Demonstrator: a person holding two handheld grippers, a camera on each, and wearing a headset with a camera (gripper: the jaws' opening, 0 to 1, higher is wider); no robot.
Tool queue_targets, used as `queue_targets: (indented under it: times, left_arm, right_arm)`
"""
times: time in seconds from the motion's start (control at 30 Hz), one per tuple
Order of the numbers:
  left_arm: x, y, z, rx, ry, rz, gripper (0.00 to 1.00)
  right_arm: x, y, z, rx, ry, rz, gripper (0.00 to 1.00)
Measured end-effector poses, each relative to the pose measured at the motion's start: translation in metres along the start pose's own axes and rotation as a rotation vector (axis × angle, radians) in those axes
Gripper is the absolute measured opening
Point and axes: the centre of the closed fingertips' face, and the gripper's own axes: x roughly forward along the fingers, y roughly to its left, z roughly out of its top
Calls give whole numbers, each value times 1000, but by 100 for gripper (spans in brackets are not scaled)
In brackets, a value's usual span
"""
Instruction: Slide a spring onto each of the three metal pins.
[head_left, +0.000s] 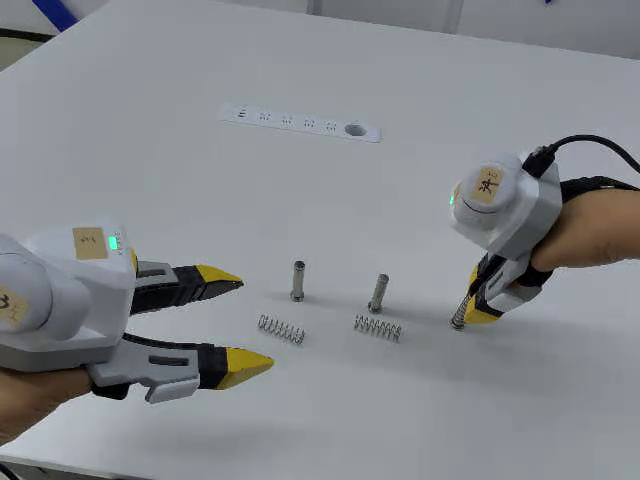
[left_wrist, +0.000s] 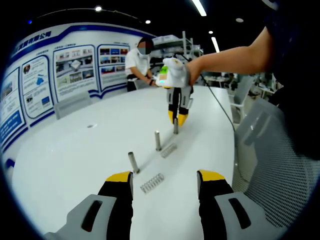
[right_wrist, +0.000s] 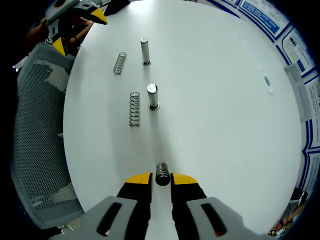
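Right gripper: fingers drawn narrow, pinching an upright spring, apparently over the third pin. Left gripper: wide open, empty, near a loose spring lying beside a bare pin. Advice: hold spring plumb, push straight down, release gently.

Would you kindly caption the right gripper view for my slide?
Right claw around the spring-fitted pin; two bare pins beyond, each beside a loose spring.
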Motion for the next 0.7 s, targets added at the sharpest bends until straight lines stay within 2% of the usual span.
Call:
queue_targets:
  times: [0.3,0.43,0.57,0.7]
  left_arm:
    - [1,-1,1,7,1,-6,53]
    - [2,-2,3,12,0,-10,53]
    - [3,-2,4,15,-1,-13,53]
    - [3,-3,4,18,-1,-13,52]
  right_arm:
    - [-22,-7,11,-29,-44,-64,20]
    - [-30,-2,24,-57,-71,-80,20]
    - [-30,5,37,-70,-99,-70,20]
    - [-21,13,45,-75,-109,-53,20]
